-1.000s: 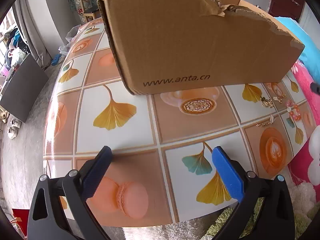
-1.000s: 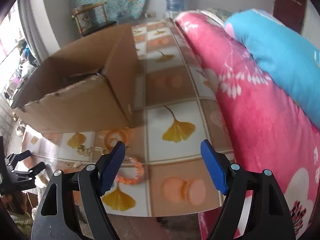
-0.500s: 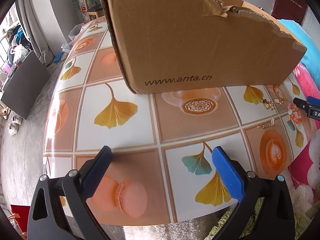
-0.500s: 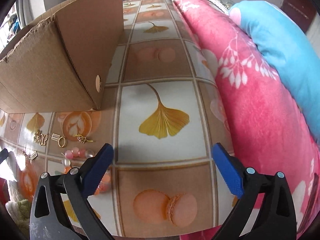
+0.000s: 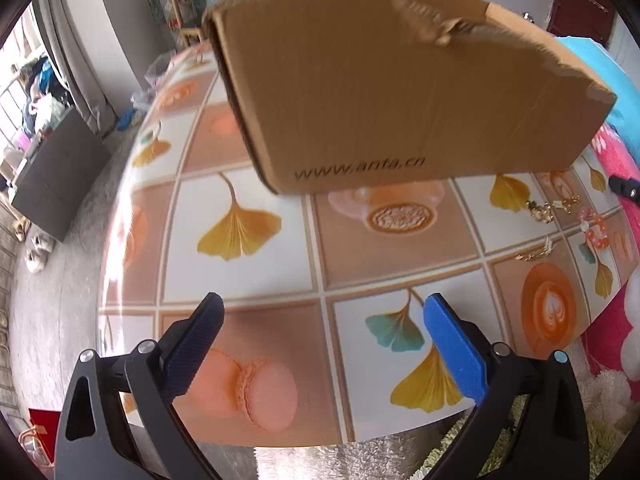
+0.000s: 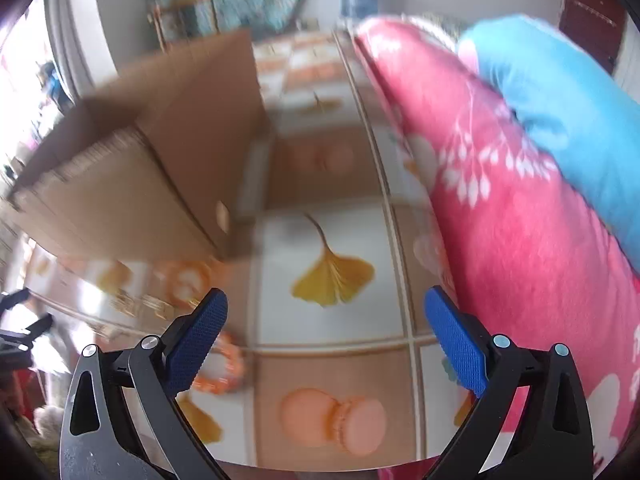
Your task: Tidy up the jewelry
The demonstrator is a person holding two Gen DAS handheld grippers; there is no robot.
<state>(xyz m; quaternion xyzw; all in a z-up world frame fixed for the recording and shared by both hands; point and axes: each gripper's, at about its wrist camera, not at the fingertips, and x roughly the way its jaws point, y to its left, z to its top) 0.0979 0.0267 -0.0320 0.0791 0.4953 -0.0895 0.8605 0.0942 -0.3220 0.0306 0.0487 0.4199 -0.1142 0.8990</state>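
The task looks barely begun: the gold pieces (image 5: pixel 540 210) and the bead bracelet (image 5: pixel 594 230) lie loose on the patterned surface (image 5: pixel 248 264), just in front of the cardboard box (image 5: pixel 400 92). Both the left gripper (image 5: pixel 322 344) and right gripper (image 6: pixel 324 340) have fingers spread wide, holding nothing; every piece remains to be gathered

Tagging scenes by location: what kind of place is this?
Most likely a room in a home. A table with a printed oilcloth stands against pink floral bedding, and shoes lie on the floor by a window hung with curtains.
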